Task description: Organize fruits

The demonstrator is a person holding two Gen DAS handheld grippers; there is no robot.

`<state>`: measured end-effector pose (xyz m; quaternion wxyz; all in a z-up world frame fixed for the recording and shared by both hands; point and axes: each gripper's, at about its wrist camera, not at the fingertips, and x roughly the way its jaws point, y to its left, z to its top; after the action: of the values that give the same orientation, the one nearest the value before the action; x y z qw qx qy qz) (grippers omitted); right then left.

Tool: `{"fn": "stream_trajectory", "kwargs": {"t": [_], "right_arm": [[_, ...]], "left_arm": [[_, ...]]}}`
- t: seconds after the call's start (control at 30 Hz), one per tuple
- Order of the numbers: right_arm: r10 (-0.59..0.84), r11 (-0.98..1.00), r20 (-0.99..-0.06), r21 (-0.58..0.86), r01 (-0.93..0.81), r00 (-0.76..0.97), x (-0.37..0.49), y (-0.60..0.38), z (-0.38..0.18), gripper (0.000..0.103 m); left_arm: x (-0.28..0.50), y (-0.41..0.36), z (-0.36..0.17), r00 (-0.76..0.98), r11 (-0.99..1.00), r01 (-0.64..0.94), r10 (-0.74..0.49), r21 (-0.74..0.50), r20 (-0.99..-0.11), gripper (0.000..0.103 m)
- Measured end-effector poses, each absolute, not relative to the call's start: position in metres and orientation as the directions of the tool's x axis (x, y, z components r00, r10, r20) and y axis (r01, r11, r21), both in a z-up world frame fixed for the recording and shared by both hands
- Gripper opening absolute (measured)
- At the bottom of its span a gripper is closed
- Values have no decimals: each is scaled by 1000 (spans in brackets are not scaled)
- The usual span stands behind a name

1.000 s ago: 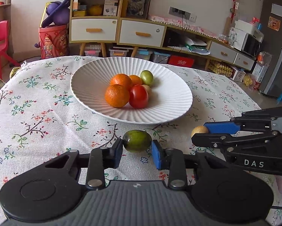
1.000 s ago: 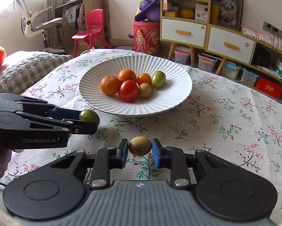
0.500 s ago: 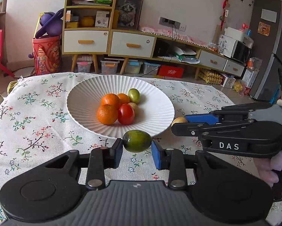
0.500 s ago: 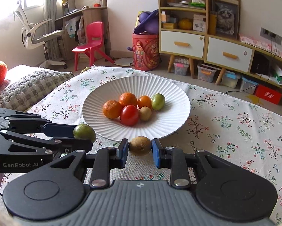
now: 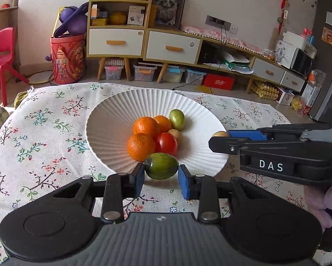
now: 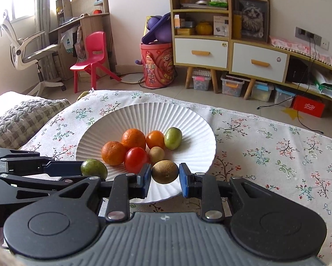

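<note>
- Left gripper (image 5: pixel 161 178): jaws nearly closed, both blue pads pressed against a green oval fruit (image 5: pixel 161 165), which is carried above the near rim of the plate. In the right wrist view the same tool enters from the left edge, the green fruit (image 6: pixel 93 169) at its tip beside the plate's left rim.
- Right gripper (image 6: pixel 165 180): jaws nearly closed, pads clamped on a brown kiwi-like fruit (image 6: pixel 165 171), held above the plate's near edge. In the left wrist view this tool reaches in from the right, and only a small part of its brown fruit (image 5: pixel 219 134) shows at the tip, above the plate's right side.
- White ribbed plate (image 6: pixel 143 115): rests on a floral tablecloth (image 6: pixel 276 150). It contains, left to right, two oranges (image 6: pixel 113 156), a red tomato (image 6: pixel 136 160), a smaller orange fruit (image 6: pixel 155 139), a small tan fruit (image 6: pixel 156 154) and a green fruit (image 6: pixel 172 137), all clustered near the centre and touching one another.
- Background: a wooden cabinet (image 6: pixel 201 51) with white drawers, a red chair (image 6: pixel 92 55) and a red drum (image 6: pixel 157 65) stand on the floor beyond the table.
</note>
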<state>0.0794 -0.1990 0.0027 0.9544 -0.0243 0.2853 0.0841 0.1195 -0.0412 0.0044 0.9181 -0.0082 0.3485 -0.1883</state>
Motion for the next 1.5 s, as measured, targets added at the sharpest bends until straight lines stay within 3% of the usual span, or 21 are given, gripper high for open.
{"fn": "stream_trajectory", "kwargs": {"t": [0.6, 0.8, 1.07, 1.5], "right_arm": [[129, 990, -572, 23, -141, 810, 94, -202, -7, 25], [130, 990, -566, 36, -133, 814, 92, -204, -2, 35], [126, 990, -554, 17, -140, 823, 82, -203, 5, 53], [97, 991, -559, -25, -133, 823, 60, -205, 10, 69]], "left_arm": [[129, -53, -4, 700, 942, 317, -309, -108, -644, 19], [123, -52, 1, 715, 948, 306, -287, -84, -637, 32], [111, -43, 10, 732, 952, 294, -280, -83, -621, 58], [85, -32, 12, 731, 956, 285, -262, -68, -630, 78]]}}
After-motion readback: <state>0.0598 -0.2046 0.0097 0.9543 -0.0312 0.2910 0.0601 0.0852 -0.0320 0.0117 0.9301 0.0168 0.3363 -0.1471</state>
